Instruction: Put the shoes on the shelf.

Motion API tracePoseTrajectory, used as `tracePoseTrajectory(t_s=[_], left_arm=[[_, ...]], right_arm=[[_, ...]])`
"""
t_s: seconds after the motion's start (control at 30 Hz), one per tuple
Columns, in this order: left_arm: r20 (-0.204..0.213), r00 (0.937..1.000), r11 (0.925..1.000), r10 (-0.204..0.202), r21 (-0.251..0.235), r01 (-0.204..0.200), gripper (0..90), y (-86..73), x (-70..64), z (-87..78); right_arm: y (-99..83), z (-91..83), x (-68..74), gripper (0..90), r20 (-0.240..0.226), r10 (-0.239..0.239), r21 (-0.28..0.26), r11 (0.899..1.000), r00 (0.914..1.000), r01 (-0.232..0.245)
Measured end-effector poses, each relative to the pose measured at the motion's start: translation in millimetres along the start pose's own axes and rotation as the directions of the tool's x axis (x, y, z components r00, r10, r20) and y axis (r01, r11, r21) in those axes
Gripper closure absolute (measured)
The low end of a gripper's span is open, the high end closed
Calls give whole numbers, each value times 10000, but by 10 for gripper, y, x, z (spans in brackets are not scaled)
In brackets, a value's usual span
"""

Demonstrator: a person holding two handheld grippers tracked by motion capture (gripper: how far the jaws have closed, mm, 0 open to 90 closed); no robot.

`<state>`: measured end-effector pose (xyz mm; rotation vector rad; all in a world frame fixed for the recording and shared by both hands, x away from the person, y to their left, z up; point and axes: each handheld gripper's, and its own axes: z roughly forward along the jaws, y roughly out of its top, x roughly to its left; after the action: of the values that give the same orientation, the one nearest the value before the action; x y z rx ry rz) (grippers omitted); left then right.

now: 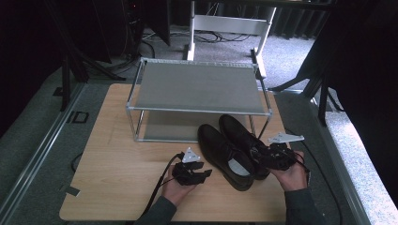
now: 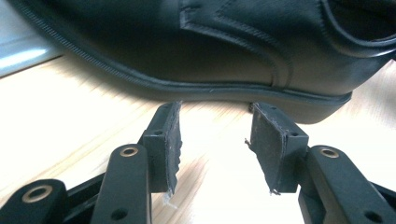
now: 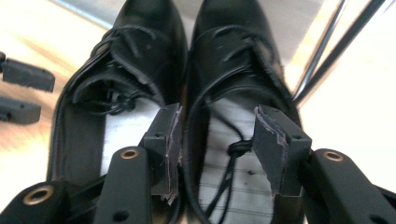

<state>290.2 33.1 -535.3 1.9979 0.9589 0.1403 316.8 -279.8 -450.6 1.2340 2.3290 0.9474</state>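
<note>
Two black leather lace-up shoes stand side by side on the wooden table, the left shoe [image 1: 224, 152] and the right shoe [image 1: 238, 130], toes toward a rack. My left gripper [image 1: 205, 171] lies low on the table just left of the left shoe [image 2: 224, 51], open, its jaws pointing at the sole edge with bare wood between them. My right gripper [image 1: 263, 158] is at the heel end of the right shoe [image 3: 233, 42], open. One jaw is over that shoe's grey insole. The other is by the collar next to the left shoe [image 3: 135, 46].
A two-shelf metal rack [image 1: 197, 86] with grey shelves stands at the back of the table [image 1: 117, 154], right behind the shoes' toes. Cables trail from both grippers off the front edge. White desk legs and dark stands are on the floor beyond.
</note>
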Motion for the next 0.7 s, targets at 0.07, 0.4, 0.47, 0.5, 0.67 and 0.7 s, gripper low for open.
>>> tracePoseTrajectory(t_s=[0.07,0.4,0.47,0.5,0.67,0.7], left_arm=[[-68,9999,10000,-80,-2,80,533,-36,35,-31],[-227,9993,9996,-290,-34,290,532,-105,105,-99],[-248,9992,9995,-307,-18,307,532,-112,112,-101],[-248,9992,9995,-307,-18,307,532,-112,112,-101],[-247,9993,9996,-265,27,266,531,-119,110,-91],[-247,9993,9996,-265,27,266,531,-119,110,-91]], right_arm=[[6,27,42,514,-85,-38,385,9993,10000,41],[-15,70,85,495,-293,146,1153,9933,9995,-111],[-18,65,90,486,-369,196,1245,9921,9991,-148],[-18,65,90,486,-369,196,1245,9921,9991,-148],[-33,91,109,451,-381,296,1779,9838,9988,-223],[-33,91,109,451,-381,296,1779,9838,9988,-223]])
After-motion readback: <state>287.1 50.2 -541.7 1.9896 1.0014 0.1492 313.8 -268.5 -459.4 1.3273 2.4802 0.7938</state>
